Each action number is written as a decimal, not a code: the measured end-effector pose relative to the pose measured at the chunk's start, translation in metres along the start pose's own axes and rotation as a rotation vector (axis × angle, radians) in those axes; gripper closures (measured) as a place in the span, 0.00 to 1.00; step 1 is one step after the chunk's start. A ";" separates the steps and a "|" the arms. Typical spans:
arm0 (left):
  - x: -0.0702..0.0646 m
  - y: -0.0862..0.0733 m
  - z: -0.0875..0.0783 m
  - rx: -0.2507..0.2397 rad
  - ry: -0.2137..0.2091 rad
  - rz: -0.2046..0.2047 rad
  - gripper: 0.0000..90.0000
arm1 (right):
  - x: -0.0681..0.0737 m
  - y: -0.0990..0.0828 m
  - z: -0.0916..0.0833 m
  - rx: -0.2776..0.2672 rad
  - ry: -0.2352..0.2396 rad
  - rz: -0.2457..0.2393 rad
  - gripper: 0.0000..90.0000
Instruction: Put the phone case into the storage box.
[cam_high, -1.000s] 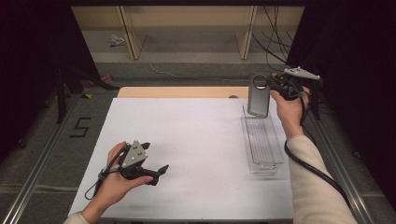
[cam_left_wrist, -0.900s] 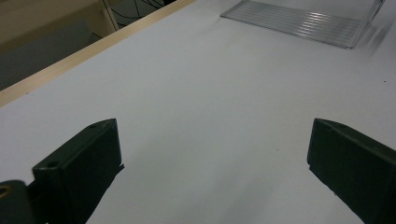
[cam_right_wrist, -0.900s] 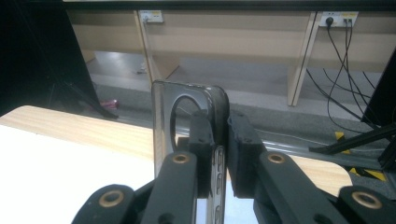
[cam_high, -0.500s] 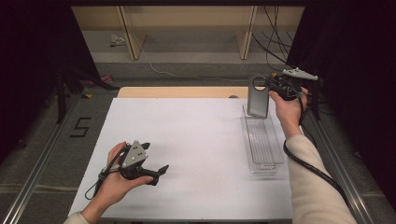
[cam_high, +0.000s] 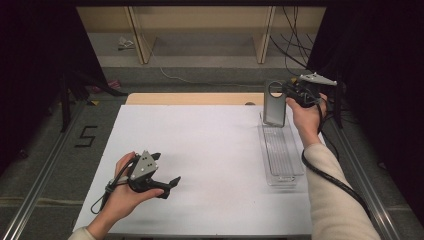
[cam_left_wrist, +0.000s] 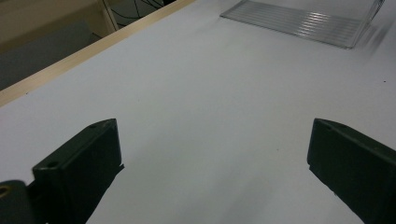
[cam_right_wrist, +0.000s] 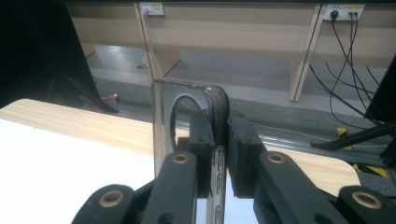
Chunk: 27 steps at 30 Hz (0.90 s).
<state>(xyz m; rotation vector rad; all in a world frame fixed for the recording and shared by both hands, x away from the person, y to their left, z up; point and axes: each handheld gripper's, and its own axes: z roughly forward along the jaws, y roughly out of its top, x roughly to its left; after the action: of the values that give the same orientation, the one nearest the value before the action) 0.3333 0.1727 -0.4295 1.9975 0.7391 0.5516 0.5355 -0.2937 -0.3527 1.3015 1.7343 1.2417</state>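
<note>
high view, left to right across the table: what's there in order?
left gripper, jaws open, resting on the white table → grey phone case held upright → right gripper clamped on the case's edge. The clear tray lies below the case, overlapping it.
</note>
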 end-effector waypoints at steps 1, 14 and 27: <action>0.000 0.000 0.000 0.000 0.000 0.000 0.03 | 0.000 0.000 0.000 0.005 -0.001 0.000 0.91; 0.000 0.000 0.000 0.001 -0.001 0.001 0.03 | 0.000 -0.003 0.003 0.013 0.000 0.005 0.91; -0.001 0.000 0.001 0.003 -0.001 0.001 0.03 | -0.001 -0.007 0.006 0.027 0.002 0.007 0.91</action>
<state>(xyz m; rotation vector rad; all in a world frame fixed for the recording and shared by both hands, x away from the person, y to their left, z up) 0.3334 0.1719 -0.4304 2.0008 0.7388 0.5497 0.5386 -0.2935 -0.3619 1.3232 1.7549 1.2277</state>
